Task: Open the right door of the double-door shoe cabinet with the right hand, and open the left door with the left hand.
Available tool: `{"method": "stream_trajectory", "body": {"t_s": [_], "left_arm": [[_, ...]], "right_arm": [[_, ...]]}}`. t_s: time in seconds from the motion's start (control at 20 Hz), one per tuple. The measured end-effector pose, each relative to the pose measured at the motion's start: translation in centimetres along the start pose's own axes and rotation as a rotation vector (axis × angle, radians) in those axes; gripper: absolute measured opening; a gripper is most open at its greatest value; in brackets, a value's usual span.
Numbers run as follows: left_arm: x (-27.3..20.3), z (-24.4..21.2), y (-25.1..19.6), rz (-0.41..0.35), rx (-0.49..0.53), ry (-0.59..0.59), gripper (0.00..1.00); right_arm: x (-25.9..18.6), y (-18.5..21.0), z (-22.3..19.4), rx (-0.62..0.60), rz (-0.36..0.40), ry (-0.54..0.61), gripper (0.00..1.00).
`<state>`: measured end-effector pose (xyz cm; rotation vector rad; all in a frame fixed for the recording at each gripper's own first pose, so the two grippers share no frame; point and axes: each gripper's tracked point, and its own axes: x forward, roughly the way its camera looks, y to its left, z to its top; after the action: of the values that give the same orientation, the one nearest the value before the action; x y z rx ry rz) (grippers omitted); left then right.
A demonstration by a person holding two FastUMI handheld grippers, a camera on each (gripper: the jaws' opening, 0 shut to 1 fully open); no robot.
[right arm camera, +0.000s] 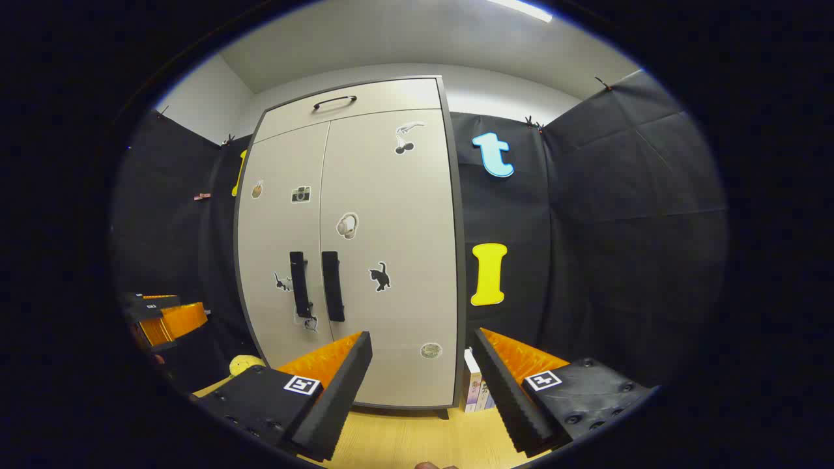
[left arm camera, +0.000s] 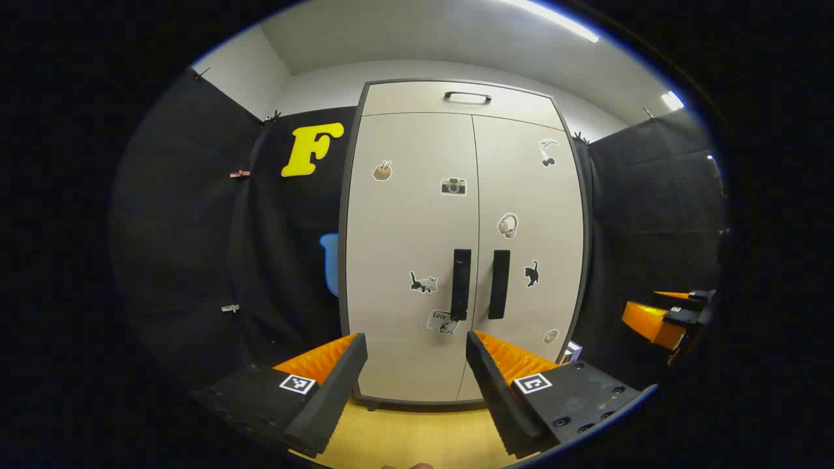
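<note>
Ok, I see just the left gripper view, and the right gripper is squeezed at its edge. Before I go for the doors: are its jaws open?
Observer: Yes. The right gripper has its jaws wide apart, short of the cabinet, holding nothing.
Operator: Anything beside the cabinet's right side?
Observer: What look like a couple of upright books stand against it.
Operator: And its left side?
Observer: A small yellow object lies low there; I can't tell what it is.

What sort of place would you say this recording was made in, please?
Probably a data-recording booth rather than a home: black cloth walls clipped up around a lone double-door shoe cabinet, a light wooden floor, and ceiling strip lights.
</note>
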<state>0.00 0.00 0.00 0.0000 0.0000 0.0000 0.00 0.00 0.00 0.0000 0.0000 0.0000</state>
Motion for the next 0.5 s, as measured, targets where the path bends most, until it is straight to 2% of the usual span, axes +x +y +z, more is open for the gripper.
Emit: {"method": "stream_trajectory", "body": {"t_s": [0.3,0.5], "left_arm": [[0.4,-1.4,2.4,-0.06,-0.003,0.017,0.95],[0.4,-2.2,3.9,-0.092,0.026,0.024,0.95]], "right_arm": [[-0.1,4.2,0.0,-0.012,-0.023,0.011,0.98],[0.1,6.5,-1.7,-0.005,-0.06,0.057,0.98]]}}
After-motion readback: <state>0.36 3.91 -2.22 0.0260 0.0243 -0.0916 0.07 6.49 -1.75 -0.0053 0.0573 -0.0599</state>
